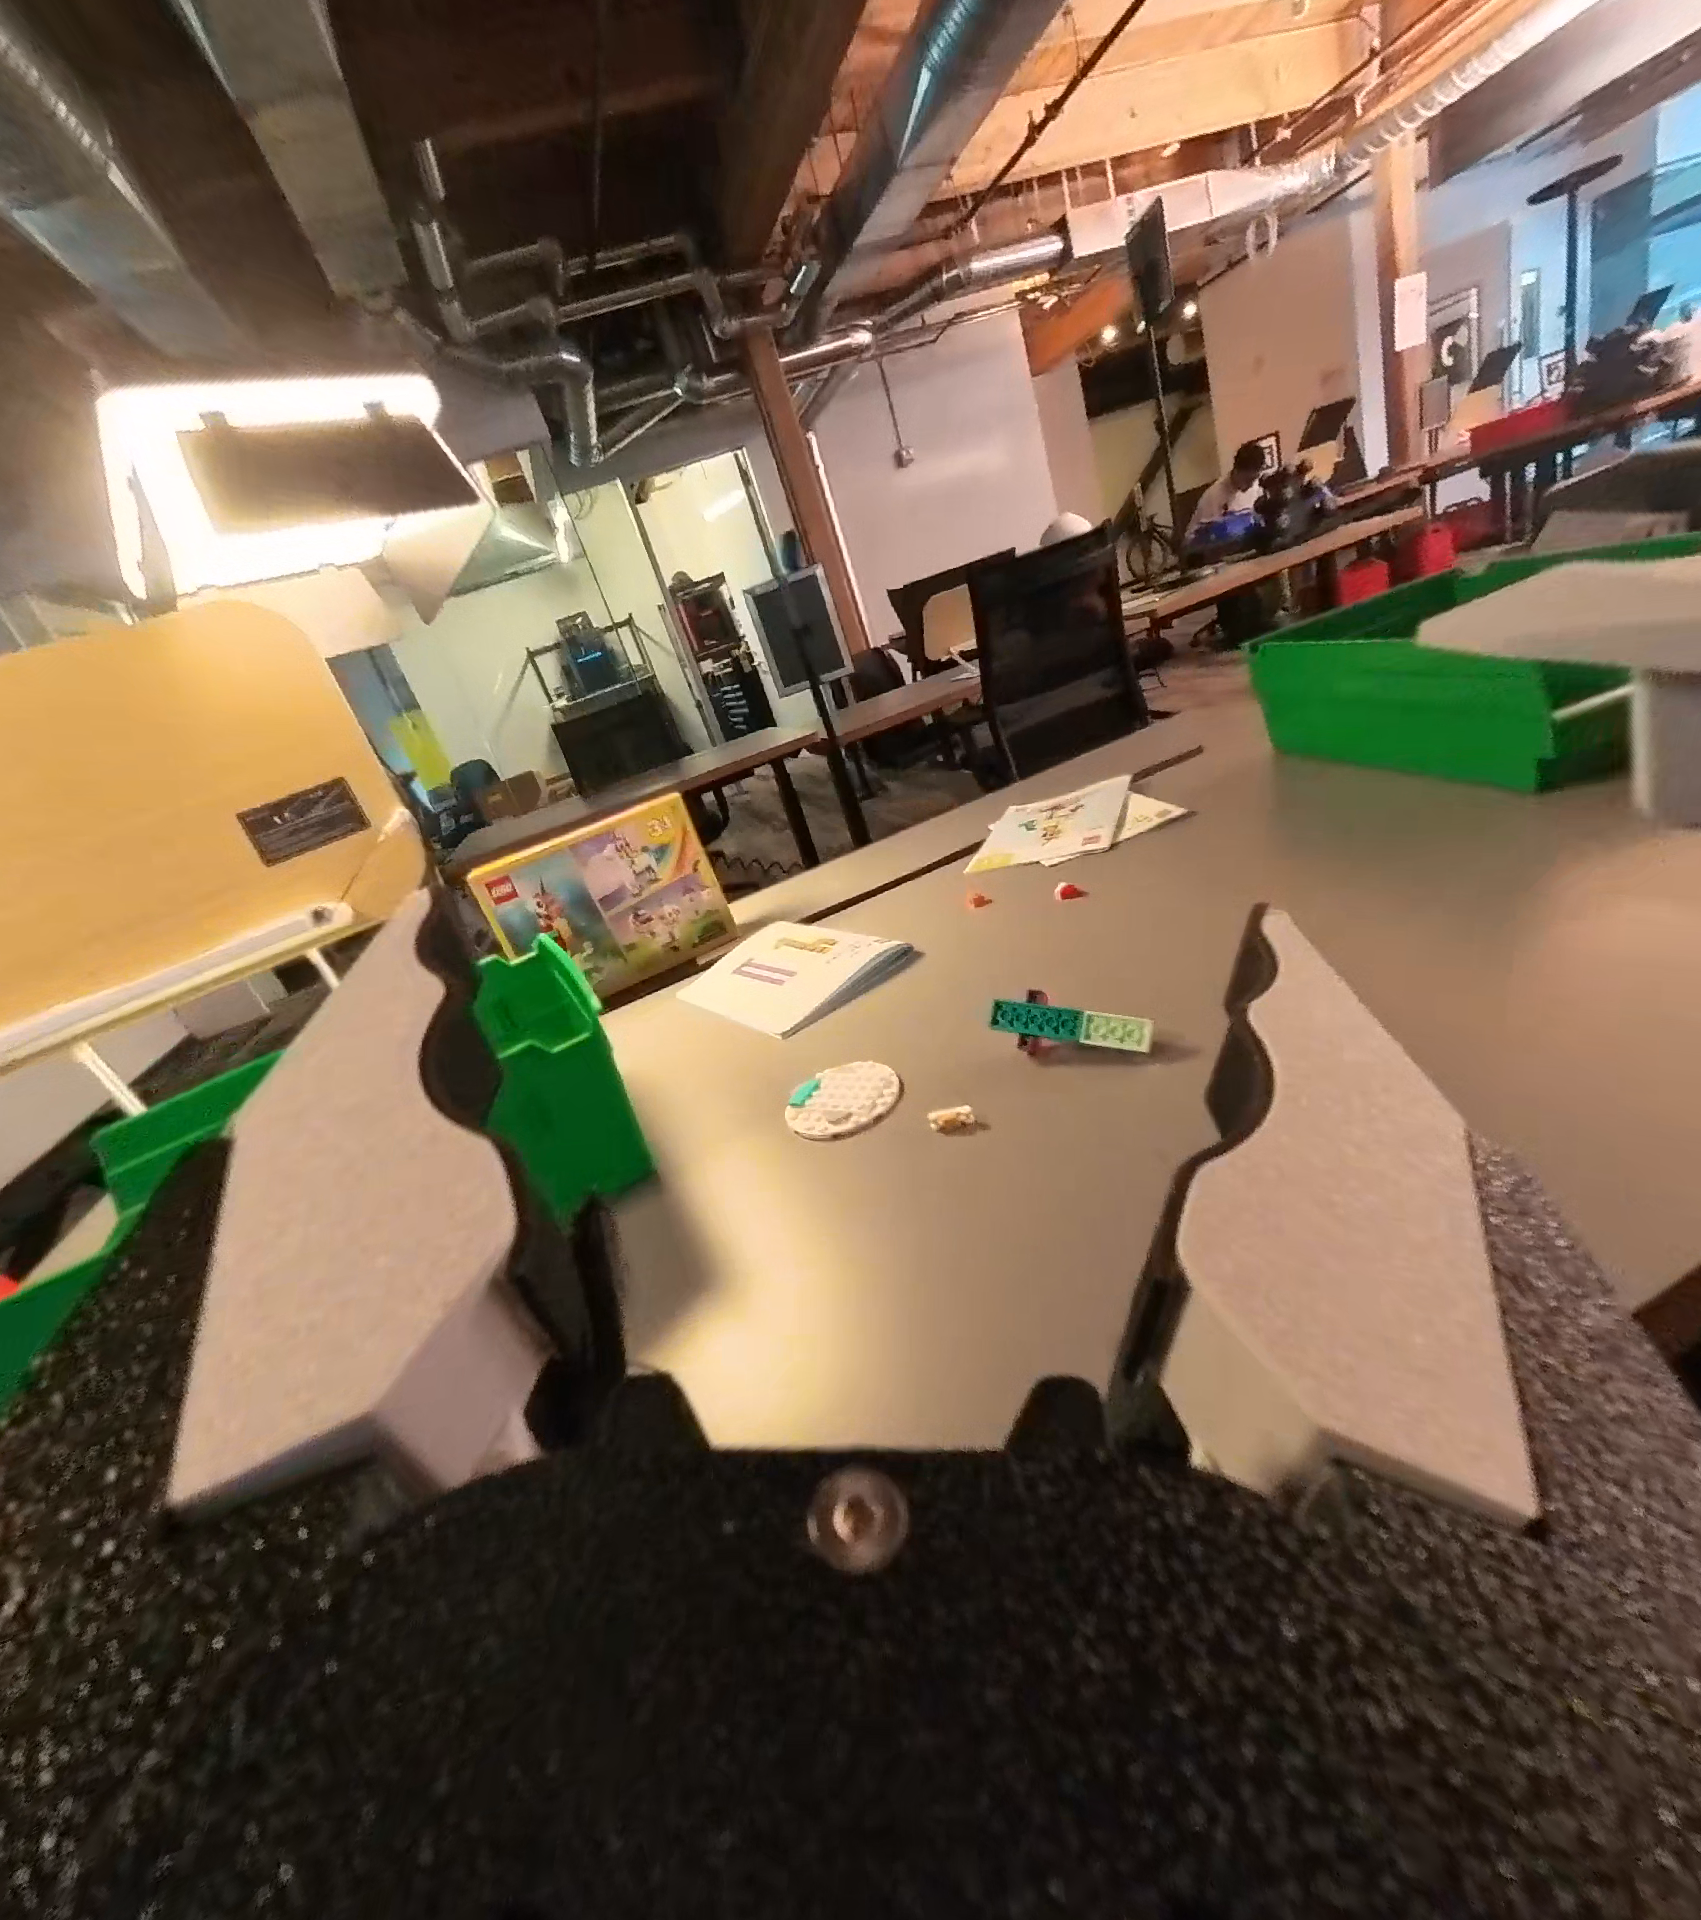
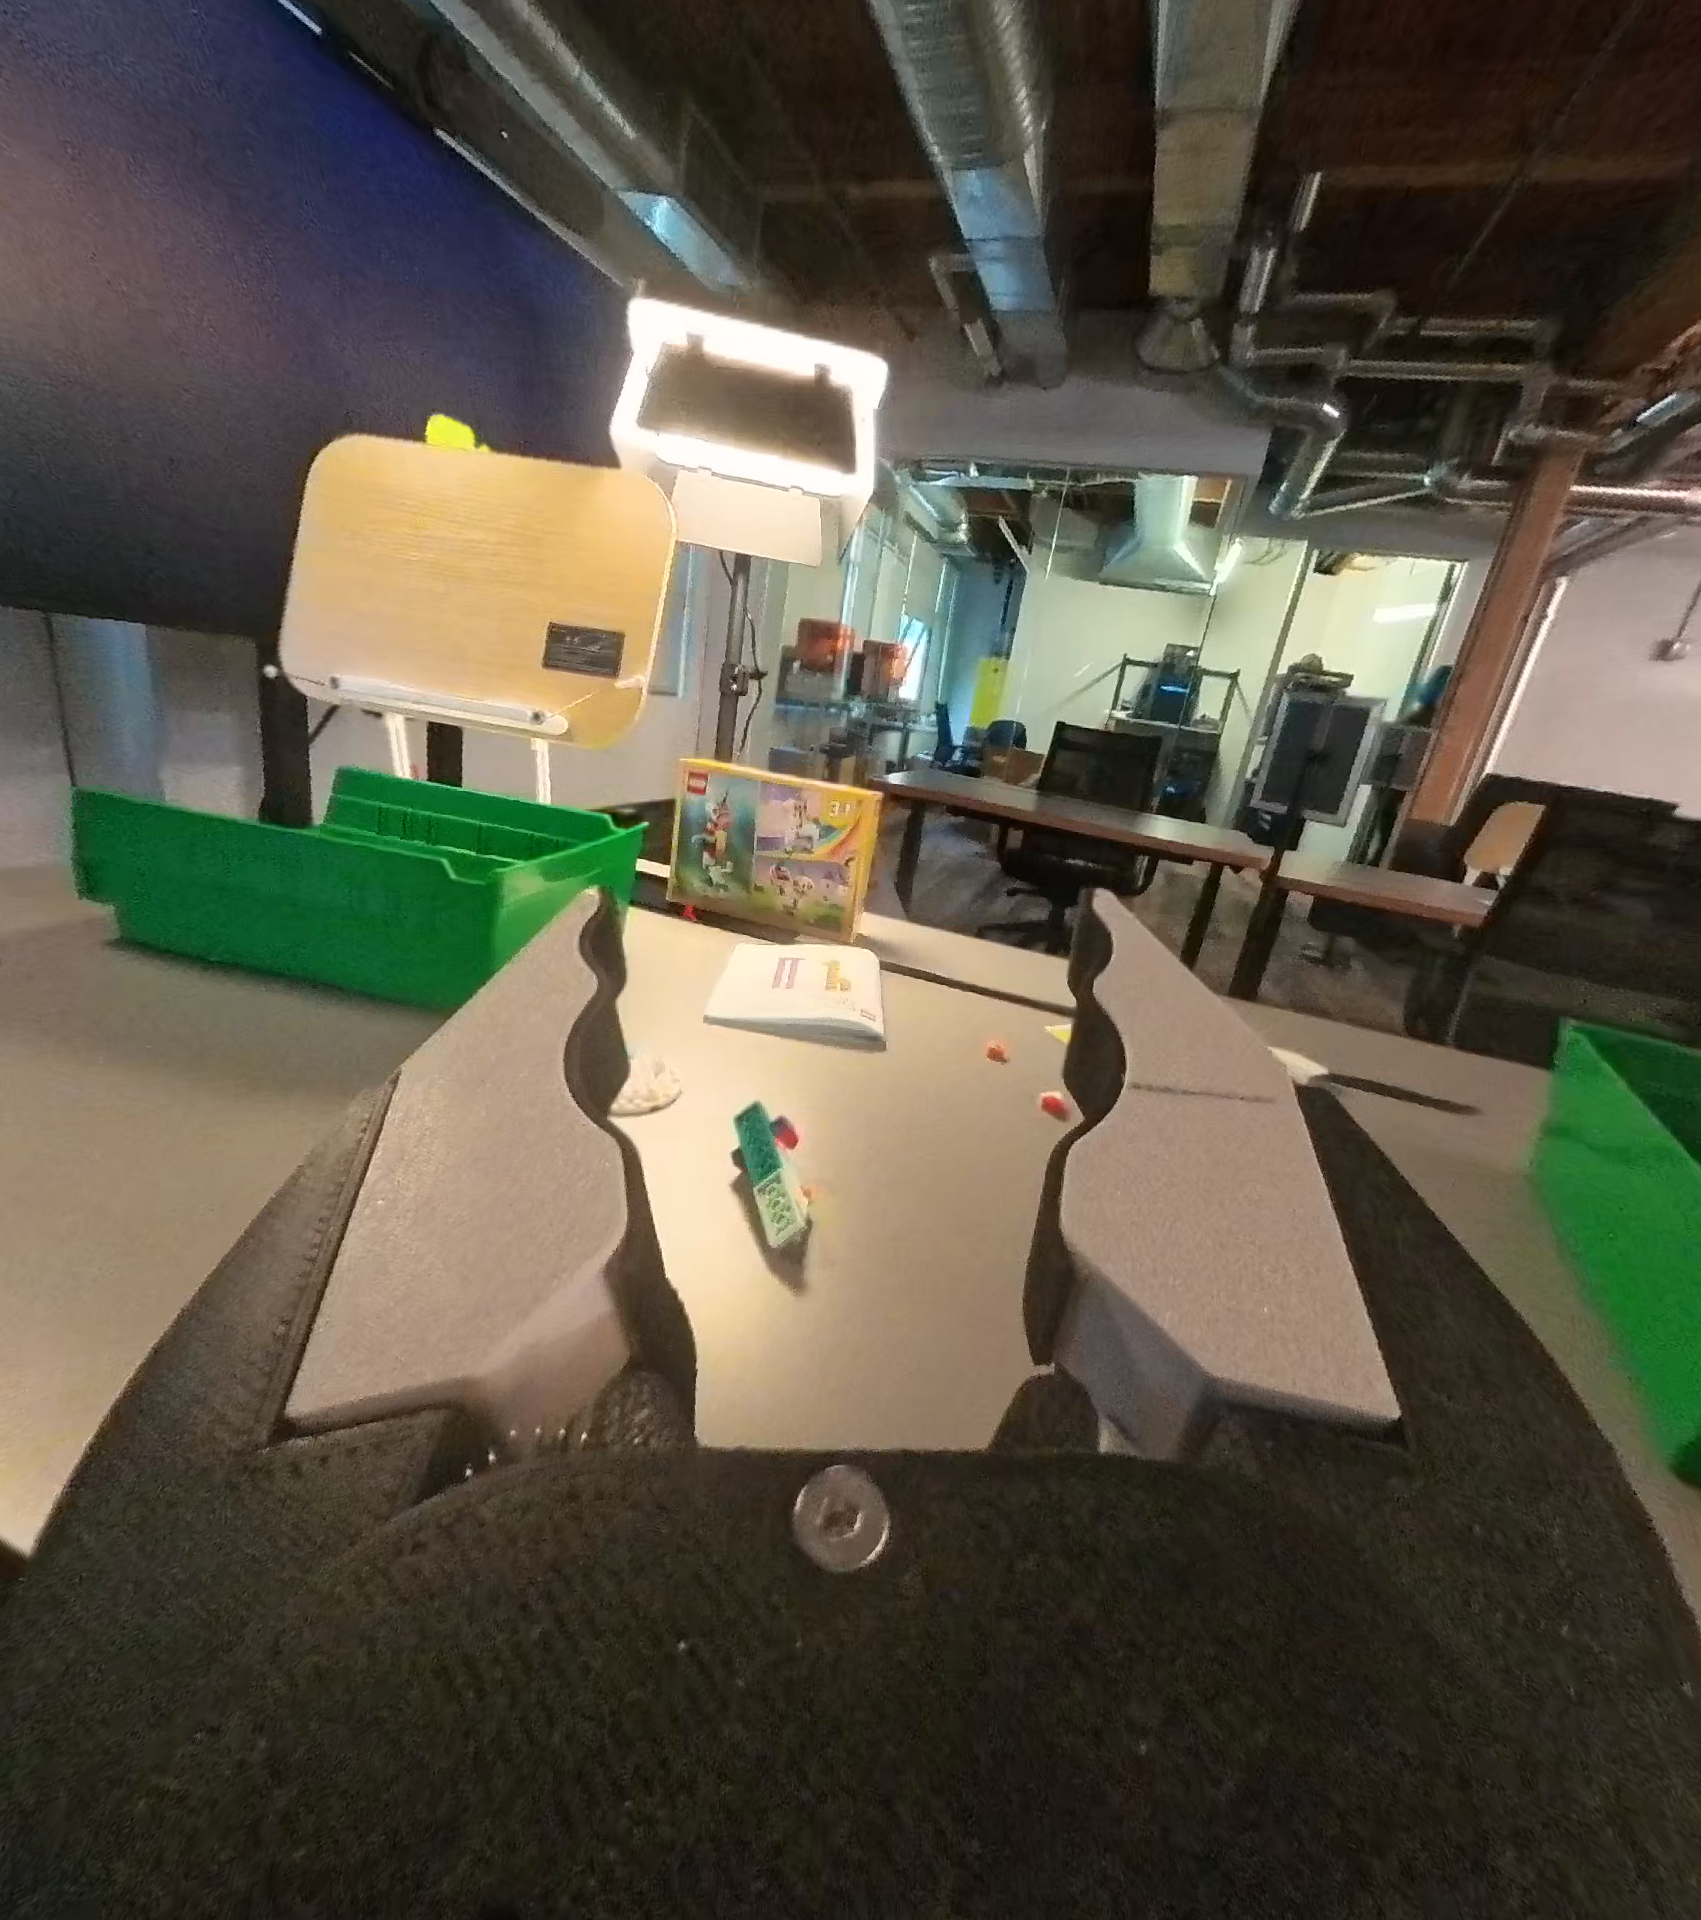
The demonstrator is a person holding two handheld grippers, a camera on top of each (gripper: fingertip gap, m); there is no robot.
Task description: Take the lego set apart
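Observation:
A small lego build of a dark green plate joined to a light green plate with a dark red piece (image 1: 1069, 1029) lies on the grey table; it also shows in the right wrist view (image 2: 771, 1169). A white round studded plate (image 1: 842, 1098) lies to its left, partly hidden behind my finger in the right wrist view (image 2: 646, 1083). A tiny tan piece (image 1: 952, 1118) and two small red pieces (image 1: 1067, 889) lie nearby. My left gripper (image 1: 846, 935) is open and empty above the table. My right gripper (image 2: 846, 914) is open and empty; it shows at the left wrist view's right edge (image 1: 1677, 748).
A lego box (image 2: 773, 847) stands at the table's far edge, an instruction booklet (image 2: 799, 995) lies before it. More leaflets (image 1: 1064, 826) lie farther right. Green bins stand left (image 2: 347, 883) and right (image 2: 1677, 1226). A wooden board on a stand (image 2: 477, 592) and a lamp (image 2: 752, 405) are behind.

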